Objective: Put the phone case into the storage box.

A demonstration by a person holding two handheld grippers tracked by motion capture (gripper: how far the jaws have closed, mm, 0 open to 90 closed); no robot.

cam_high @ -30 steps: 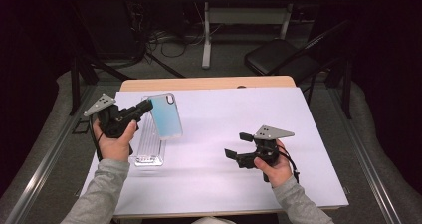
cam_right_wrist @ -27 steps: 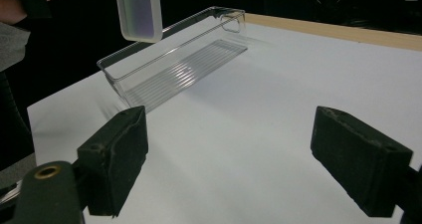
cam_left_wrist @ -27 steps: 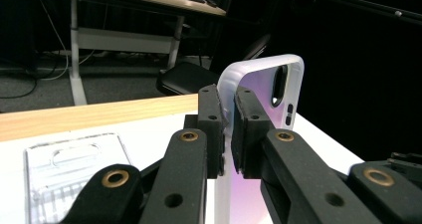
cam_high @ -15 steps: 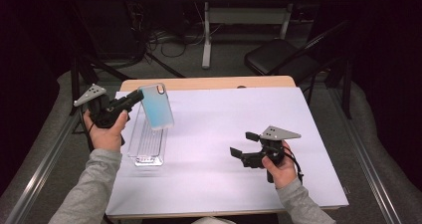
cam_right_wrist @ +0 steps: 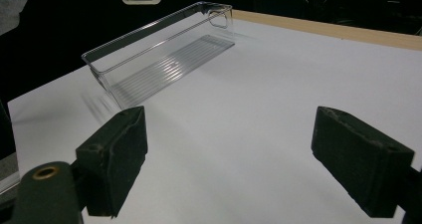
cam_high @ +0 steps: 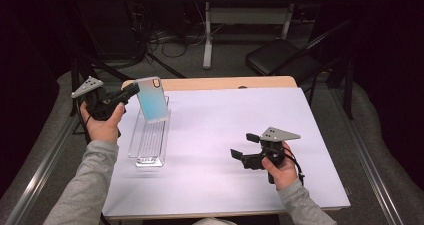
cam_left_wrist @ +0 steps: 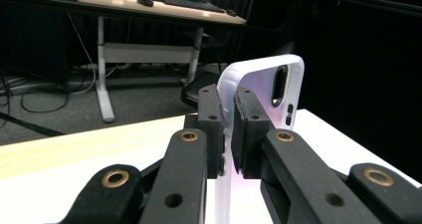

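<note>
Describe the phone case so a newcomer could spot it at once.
Start at the white table and go to its left edge, where a clear plastic bin lies. Above it, the left gripper pinches the phone case: pale blue, translucent, the one thing held in the air.

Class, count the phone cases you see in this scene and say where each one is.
1. A translucent pale blue phone case is clamped in the left gripper, held in the air above the far end of the clear plastic tray.
</note>
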